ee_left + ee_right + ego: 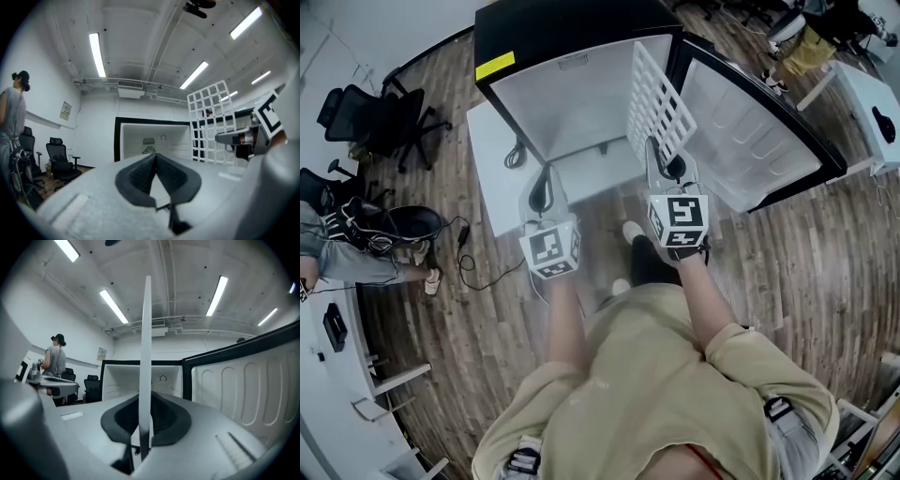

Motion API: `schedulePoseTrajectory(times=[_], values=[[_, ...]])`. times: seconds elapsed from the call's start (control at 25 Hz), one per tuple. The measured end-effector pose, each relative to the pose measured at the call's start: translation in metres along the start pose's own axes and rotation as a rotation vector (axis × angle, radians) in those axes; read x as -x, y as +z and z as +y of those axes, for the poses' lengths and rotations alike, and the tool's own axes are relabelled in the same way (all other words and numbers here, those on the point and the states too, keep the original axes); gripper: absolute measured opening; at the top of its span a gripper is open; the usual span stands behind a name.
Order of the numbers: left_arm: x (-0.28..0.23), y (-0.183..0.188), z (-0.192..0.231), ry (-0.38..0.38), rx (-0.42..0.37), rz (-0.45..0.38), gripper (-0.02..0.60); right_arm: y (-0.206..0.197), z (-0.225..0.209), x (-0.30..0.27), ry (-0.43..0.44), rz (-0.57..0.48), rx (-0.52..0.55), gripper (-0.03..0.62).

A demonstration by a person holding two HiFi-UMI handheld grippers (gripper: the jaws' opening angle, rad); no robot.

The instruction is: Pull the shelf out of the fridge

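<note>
The white grid shelf (657, 97) is outside the black fridge (572, 84), standing on edge in front of its open cavity. My right gripper (661, 155) is shut on the shelf's near edge. In the right gripper view the shelf (146, 348) is a thin white upright strip, pinched between the jaws of the right gripper (146, 401). My left gripper (540, 187) hovers to the left, level, facing the fridge, shut with nothing in it. In the left gripper view the left gripper (155, 157) has its jaw tips touching. The shelf (211, 123) and the right gripper (236, 138) are at the right there.
The fridge door (759, 131) hangs open to the right. A white panel (492, 173) lies left of the fridge. Office chairs (380, 122) and floor cables (473, 258) are at the left, where a person (11, 117) stands. A white table (872, 103) is at the far right.
</note>
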State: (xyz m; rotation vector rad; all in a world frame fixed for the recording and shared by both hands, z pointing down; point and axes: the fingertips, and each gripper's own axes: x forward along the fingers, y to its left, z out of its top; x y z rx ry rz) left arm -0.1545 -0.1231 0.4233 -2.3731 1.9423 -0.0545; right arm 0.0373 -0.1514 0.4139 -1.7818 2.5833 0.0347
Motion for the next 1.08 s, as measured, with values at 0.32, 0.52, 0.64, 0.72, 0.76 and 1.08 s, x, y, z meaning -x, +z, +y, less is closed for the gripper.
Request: schedulePoseTrajectory(times=[0.32,0.52,0.64,0.72,0.76,1.08], values=[[0.003,-0.002,0.013,0.039,-0.018,0.009,0.002,0.006,-0.005,0.002,0.017,-0.019,0.035,0.031],[0.010,-0.006,0.035,0.054,-0.039,0.041,0.002,-0.002,-0.020,0.006,-0.020,-0.008,0.041,0.031],[0.018,-0.007,0.051,0.086,-0.014,0.043,0.002,-0.006,-0.030,0.009,-0.044,-0.001,0.050,0.031],[0.019,-0.007,0.051,0.084,-0.020,0.038,0.002,-0.007,-0.035,0.009,-0.054,-0.001,0.037,0.031],[0.019,-0.007,0.049,0.078,-0.021,0.036,0.002,-0.006,-0.037,0.010,-0.058,-0.002,0.031,0.031],[0.015,-0.010,0.035,0.041,-0.001,0.025,0.002,-0.011,-0.033,0.011,-0.070,0.019,0.024,0.031]])
